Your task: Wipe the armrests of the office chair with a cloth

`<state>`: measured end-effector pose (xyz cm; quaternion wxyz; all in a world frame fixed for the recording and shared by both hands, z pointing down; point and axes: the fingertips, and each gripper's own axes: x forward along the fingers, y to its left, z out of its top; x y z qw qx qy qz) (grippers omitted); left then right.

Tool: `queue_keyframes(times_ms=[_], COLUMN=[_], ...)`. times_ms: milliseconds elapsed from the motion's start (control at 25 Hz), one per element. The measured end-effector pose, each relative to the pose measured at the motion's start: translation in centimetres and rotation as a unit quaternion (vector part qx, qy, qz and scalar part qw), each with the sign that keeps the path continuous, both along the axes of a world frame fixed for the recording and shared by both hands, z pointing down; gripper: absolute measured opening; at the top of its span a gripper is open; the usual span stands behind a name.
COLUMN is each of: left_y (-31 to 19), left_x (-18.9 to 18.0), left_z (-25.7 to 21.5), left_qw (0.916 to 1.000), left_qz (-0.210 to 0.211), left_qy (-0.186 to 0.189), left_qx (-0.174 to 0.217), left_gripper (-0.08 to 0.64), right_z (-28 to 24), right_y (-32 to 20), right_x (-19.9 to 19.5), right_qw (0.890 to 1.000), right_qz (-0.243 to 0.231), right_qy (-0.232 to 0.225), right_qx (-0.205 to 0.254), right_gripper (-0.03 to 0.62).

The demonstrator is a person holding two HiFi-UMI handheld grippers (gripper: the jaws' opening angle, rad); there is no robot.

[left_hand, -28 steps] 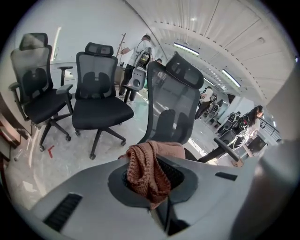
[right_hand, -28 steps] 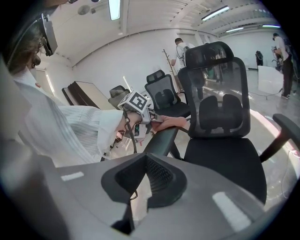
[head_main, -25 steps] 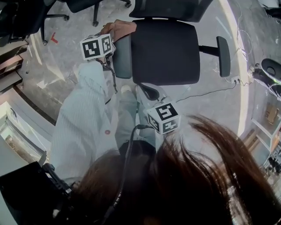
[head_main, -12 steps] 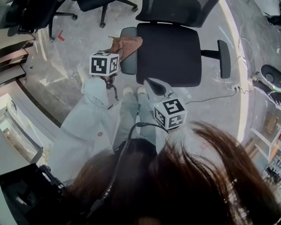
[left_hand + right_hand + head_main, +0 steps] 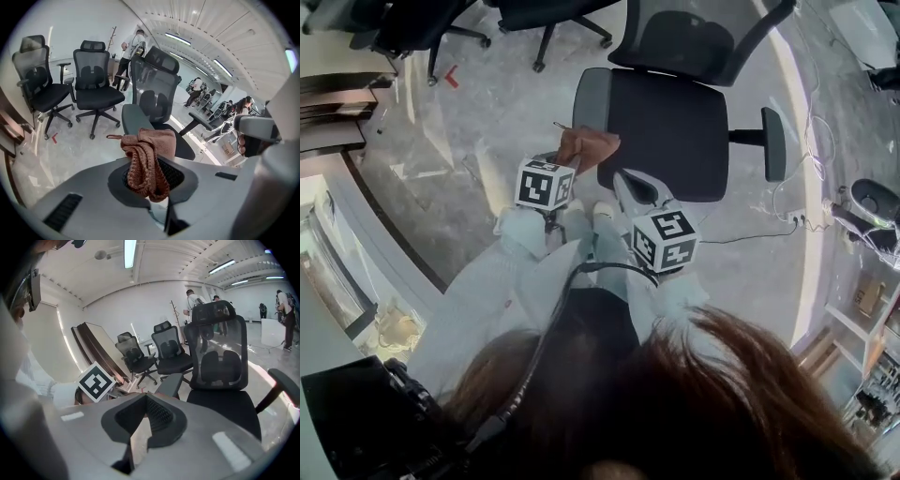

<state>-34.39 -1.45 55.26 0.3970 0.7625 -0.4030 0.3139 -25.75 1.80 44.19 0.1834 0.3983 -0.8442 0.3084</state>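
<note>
The office chair (image 5: 666, 131) stands in front of me, with a black seat, a mesh back, a grey left armrest (image 5: 591, 98) and a right armrest (image 5: 774, 141). A brown knitted cloth (image 5: 591, 145) hangs bunched in my left gripper (image 5: 572, 161), which is shut on it just off the seat's near left corner, clear of the armrest. In the left gripper view the cloth (image 5: 147, 164) drapes over the jaws, the left armrest (image 5: 133, 117) beyond it. My right gripper (image 5: 630, 180) is shut with nothing in it, by the seat's front edge.
Other black office chairs (image 5: 96, 89) stand behind and to the left on the pale floor. A cable (image 5: 741, 225) and a round device (image 5: 874, 199) lie to the right. Leaning boards (image 5: 96, 350) line the left wall. People stand far off (image 5: 133, 47).
My left gripper has drawn back from the left armrest toward me, carrying the cloth with it. The right gripper has risen slightly. The chair sits further up the head view.
</note>
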Motion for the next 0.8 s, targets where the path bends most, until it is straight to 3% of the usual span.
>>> queue_keyframes(times_ms=[120, 240, 480, 640, 800], left_y=[-1.1, -2.6, -3.2, -3.0, -2.5], left_x=[-0.4, -0.5, -0.7, -1.0, -1.1], left_z=[-2.4, -7.0, -18.2, -24.0, -27.9], left_qw=[0.9987, 0.9916, 0.9576, 0.9356, 0.9205], left_qz=[-0.026, -0.038, -0.065, -0.072, -0.073], left_qy=[0.004, 0.011, 0.011, 0.016, 0.015], left_qx=[0.043, 0.123, 0.280, 0.345, 0.384], left_gripper=[0.034, 0.034, 0.034, 0.034, 0.034], right_z=[-1.0, -2.8, -10.3, -16.3, -18.9], right_y=[-0.4, -1.5, -4.0, -4.9, -5.3], right_x=[0.4, 0.7, 2.4, 2.1, 1.9], right_qw=[1.000, 0.998, 0.988, 0.972, 0.961], right_qz=[0.010, 0.024, 0.051, 0.053, 0.054], right_qy=[0.007, 0.017, 0.014, 0.035, 0.063], right_qx=[0.016, 0.049, 0.148, 0.227, 0.263], right_gripper=[0.002, 0.002, 0.002, 0.002, 0.002])
